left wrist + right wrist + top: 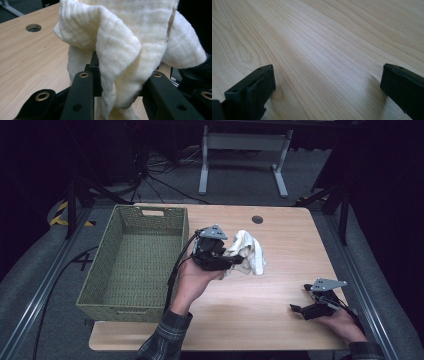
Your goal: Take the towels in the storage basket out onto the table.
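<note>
Wooden table, cloth lifted beside basket

Near the table's centre, the left gripper (pixel 231 261) pinches a cream cloth (pixel 248 251) just right of a green wicker basket (pixel 134 265). By the front right corner, the right gripper (pixel 300 308) rests with jaws spread wide.

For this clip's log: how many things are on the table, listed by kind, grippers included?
Cream cloth: 1, held off the table
Green woven basket: 1
Hand-held grippers: 2, the left gripper and the right gripper
Total: 4
</note>
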A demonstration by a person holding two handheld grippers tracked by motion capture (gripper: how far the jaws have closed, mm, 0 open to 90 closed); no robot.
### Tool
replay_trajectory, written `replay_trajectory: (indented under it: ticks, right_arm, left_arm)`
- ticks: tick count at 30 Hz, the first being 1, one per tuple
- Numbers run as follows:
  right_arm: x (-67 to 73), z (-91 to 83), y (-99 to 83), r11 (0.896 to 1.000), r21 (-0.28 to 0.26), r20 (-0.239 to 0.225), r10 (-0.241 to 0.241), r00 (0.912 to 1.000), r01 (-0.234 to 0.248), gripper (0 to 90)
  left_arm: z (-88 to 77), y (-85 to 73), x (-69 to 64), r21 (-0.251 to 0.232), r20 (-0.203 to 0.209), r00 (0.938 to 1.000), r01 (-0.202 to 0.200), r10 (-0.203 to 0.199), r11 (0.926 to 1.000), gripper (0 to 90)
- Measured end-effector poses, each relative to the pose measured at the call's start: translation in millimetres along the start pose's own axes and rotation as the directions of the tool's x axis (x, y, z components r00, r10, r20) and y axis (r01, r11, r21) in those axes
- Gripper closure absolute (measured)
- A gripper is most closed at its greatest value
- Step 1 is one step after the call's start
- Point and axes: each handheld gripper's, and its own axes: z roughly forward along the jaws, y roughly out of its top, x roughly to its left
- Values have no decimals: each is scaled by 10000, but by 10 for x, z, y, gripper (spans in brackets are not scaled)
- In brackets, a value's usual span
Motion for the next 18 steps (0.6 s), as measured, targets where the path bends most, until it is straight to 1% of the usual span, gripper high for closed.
replay_trajectory:
  ticks: [2,6,7,11,13,15,16,17,18]
  right_arm:
    - [-1,0,0,10000,-7,7,-11,10000,11,0]
    - [-1,1,0,10000,-9,7,-13,10000,13,0]
    - [-1,0,0,10000,-6,5,-5,10000,5,0]
    - [0,0,0,10000,3,1,6,10000,-6,0]
    - [-2,0,0,10000,-7,6,-13,10000,13,0]
    - [-1,0,0,10000,-7,3,-10,10000,10,0]
    - [-1,0,0,10000,-7,3,-10,10000,10,0]
    - [-2,1,0,10000,-10,2,-20,10000,20,1]
    - [-2,1,0,10000,-10,2,-20,10000,20,1]
  left_arm:
    - [59,-9,-14,32,12,10000,5,-6,10000,707]
    - [169,-46,-32,20,-11,9999,-108,108,9999,707]
    - [198,-58,-35,23,-12,10000,-70,70,10000,706]
    - [319,-124,-30,152,-104,9999,-115,117,9998,706]
    - [406,-167,-30,316,-1,9999,-119,119,9994,706]
    - [501,-209,-38,493,12,9999,-138,138,9987,706]
    - [501,-209,-38,493,12,9999,-138,138,9987,706]
    - [591,-241,-51,684,72,9998,-197,192,9975,706]
    - [591,-241,-51,684,72,9998,-197,192,9975,706]
